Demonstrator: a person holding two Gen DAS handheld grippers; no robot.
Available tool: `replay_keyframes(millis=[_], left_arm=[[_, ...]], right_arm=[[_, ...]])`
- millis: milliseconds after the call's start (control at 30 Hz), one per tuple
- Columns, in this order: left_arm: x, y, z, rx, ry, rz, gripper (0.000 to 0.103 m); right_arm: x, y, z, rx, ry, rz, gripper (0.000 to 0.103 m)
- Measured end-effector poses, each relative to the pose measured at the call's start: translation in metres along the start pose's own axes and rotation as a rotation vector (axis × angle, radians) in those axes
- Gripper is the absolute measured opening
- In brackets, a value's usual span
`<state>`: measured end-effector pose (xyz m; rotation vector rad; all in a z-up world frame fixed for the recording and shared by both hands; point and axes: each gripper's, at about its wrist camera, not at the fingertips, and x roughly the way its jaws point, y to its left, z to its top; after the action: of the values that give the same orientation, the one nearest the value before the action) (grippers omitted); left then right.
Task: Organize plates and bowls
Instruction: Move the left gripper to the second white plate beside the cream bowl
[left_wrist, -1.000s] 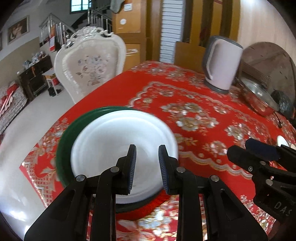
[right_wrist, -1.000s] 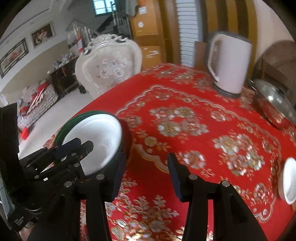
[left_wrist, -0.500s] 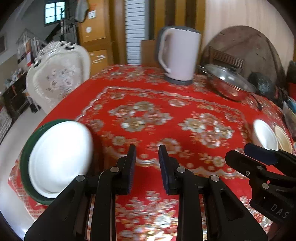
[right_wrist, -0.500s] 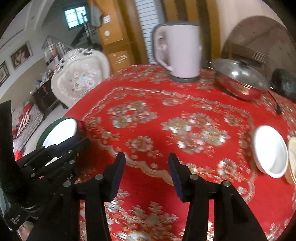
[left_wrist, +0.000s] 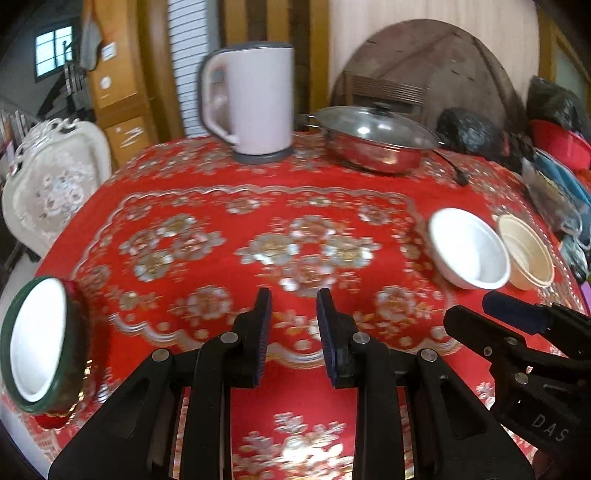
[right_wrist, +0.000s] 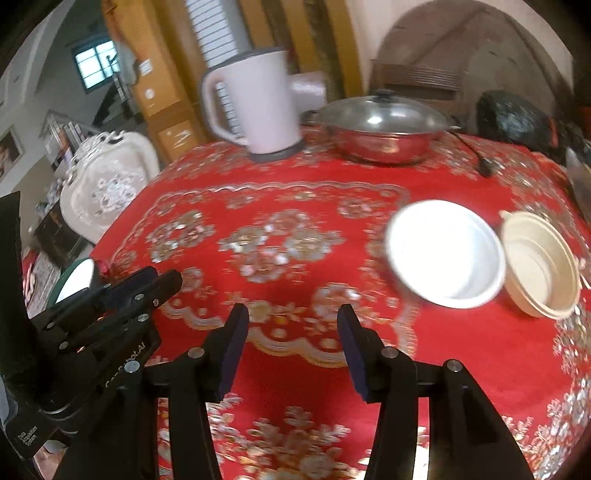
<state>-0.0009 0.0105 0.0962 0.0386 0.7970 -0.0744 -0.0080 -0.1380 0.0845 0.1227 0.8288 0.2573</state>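
Nearest in the left wrist view, the left gripper (left_wrist: 293, 317) hangs over the red tabletop (left_wrist: 295, 206) with its jaws narrowly parted and nothing between them. In the right wrist view the right gripper (right_wrist: 293, 332) has its jaws set wider, also empty, over the same cloth.

Farther out at about 2 o'clock from the right gripper sits a white bowl (right_wrist: 445, 254), and just beside it, rims touching or very nearly, a cream bowl (right_wrist: 541, 264). At about 9 o'clock from the left gripper, at the tabletop's edge, a white plate (left_wrist: 35, 336) lies stacked in a green plate (left_wrist: 70, 373).

The bowls look stiff, smooth and probably light; whether ceramic or plastic cannot be told, so they should be treated as breakable and slippery. The sensible hold is on the rim wall, one jaw inside and one outside, at the side facing the gripper and away from the neighbouring bowl.

Farthest back, at 12 o'clock, stand a pale kettle (left_wrist: 255, 99) and a lidded steel pot (left_wrist: 376, 138), neither part of the job.
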Motion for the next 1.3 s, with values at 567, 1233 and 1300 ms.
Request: replay_keyframes(millis=[567, 1233, 1300], left_arm=[[0.034, -0.072, 0.028, 0.082, 0.027, -0.072, 0.025], [0.098, -0.117, 0.066, 0.073, 0.115, -0.143, 0.025], [0.103, -0.122, 0.067, 0.074, 0.126, -0.153, 0.024]], right_arm=[[-0.019, -0.102, -0.009, 0.182, -0.011, -0.098, 0.053], [0.018, -0.16, 0.012, 0.317, 0.031, -0.065, 0.053], [0.023, -0.164, 0.014, 0.329, 0.036, -0.059, 0.053]])
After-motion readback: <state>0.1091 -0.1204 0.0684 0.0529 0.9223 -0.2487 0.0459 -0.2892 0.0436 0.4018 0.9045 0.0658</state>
